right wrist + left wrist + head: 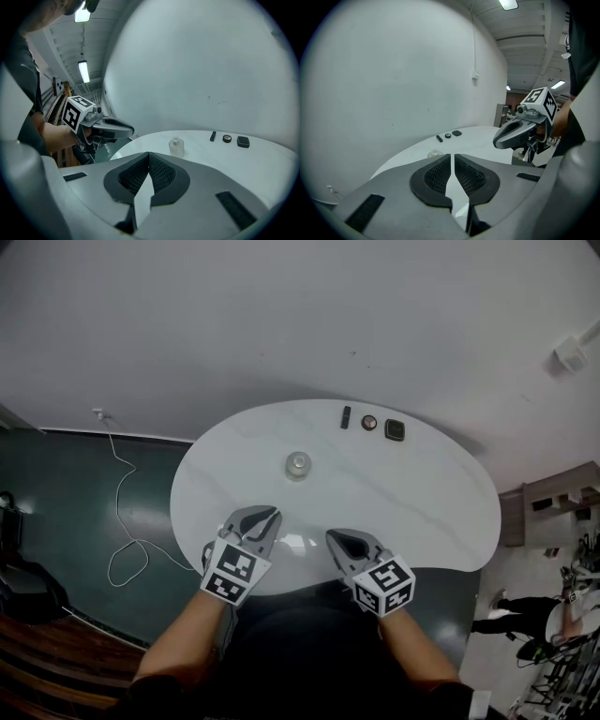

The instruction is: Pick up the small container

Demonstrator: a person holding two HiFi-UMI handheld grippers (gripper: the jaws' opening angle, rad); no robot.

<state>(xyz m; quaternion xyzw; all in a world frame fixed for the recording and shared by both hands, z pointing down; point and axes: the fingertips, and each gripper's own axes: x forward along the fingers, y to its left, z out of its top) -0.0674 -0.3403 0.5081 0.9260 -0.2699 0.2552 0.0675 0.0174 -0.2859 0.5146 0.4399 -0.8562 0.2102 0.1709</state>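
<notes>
While both tools wait at the near edge of the white, marble-patterned oval table [422,493], we see the grey two-jaw left gripper [264,517] and its twin, the right gripper [337,540], side by side and tipped gently down toward the tabletop. In each gripper view the ribbed black pads meet at the tip with nothing between them.

Farther in, near the table's middle, stands the small container [298,464], a clear, squat, round-bodied bottle with a narrow neck. It is upright, well apart from both grippers, and roughly ahead of the gap between them.

At the table's far edge lie a short black bar [345,417], a small round dark disc [369,422] and a black rounded-square object [395,430] in a row, well clear of the container.

We judge the step in hand to be the approach, with the grasp not yet begun. To do it well, we would spread one gripper's jaws wider than the bottle before arriving. We would then come in low, straddle the body below the neck and close evenly, since one pad landing first could tip or slide so light and smooth a bottle.
</notes>
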